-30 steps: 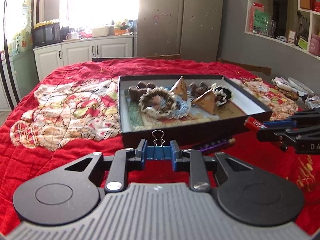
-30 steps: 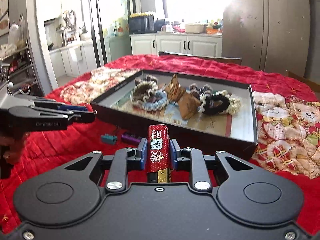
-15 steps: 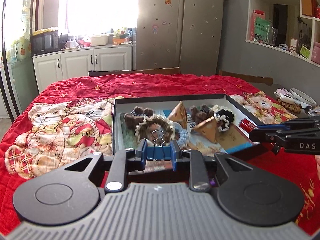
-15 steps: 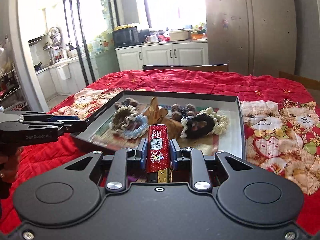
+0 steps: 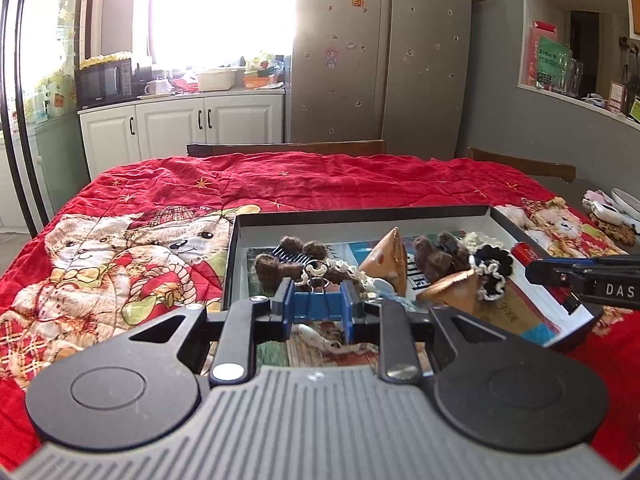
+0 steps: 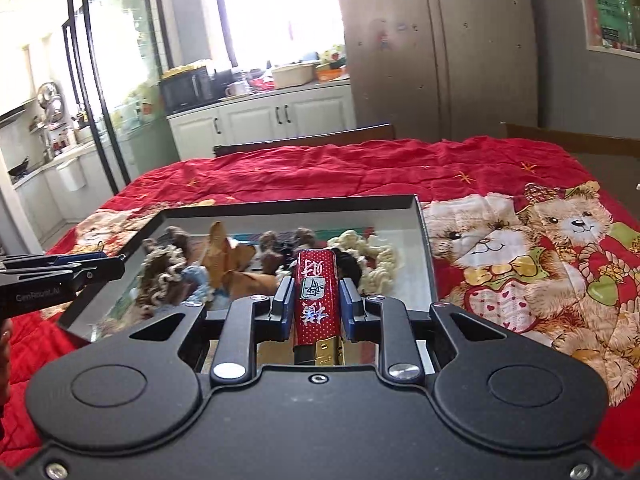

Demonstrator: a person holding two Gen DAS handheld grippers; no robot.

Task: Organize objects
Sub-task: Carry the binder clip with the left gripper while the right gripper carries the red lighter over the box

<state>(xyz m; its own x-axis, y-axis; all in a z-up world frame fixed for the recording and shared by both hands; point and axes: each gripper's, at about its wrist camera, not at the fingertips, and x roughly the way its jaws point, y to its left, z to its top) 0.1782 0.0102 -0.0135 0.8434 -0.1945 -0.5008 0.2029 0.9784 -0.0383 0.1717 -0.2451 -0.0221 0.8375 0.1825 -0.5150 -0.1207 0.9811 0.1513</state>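
Observation:
My left gripper (image 5: 318, 307) is shut on a blue binder clip (image 5: 317, 305) and holds it over the near left part of the black shallow box (image 5: 360, 213). My right gripper (image 6: 317, 307) is shut on a red lighter (image 6: 316, 292) over the near right part of the same box (image 6: 288, 203). The box holds crocheted hair ties (image 5: 490, 266), brown fuzzy pieces (image 5: 280, 264) and tan cone shapes (image 5: 390, 258). The right gripper (image 5: 534, 274) shows at the right of the left wrist view; the left gripper (image 6: 120, 268) shows at the left of the right wrist view.
The box lies on a red quilt with bear prints (image 5: 120, 264) over a table. Wooden chair backs (image 5: 286, 148) stand at the far edge. White cabinets (image 5: 180, 128) and a fridge (image 5: 380, 60) are behind. Small items lie at the far right (image 5: 612, 208).
Both grippers have risen and moved forward from in front of the box's near wall to over its inside, each still holding its object.

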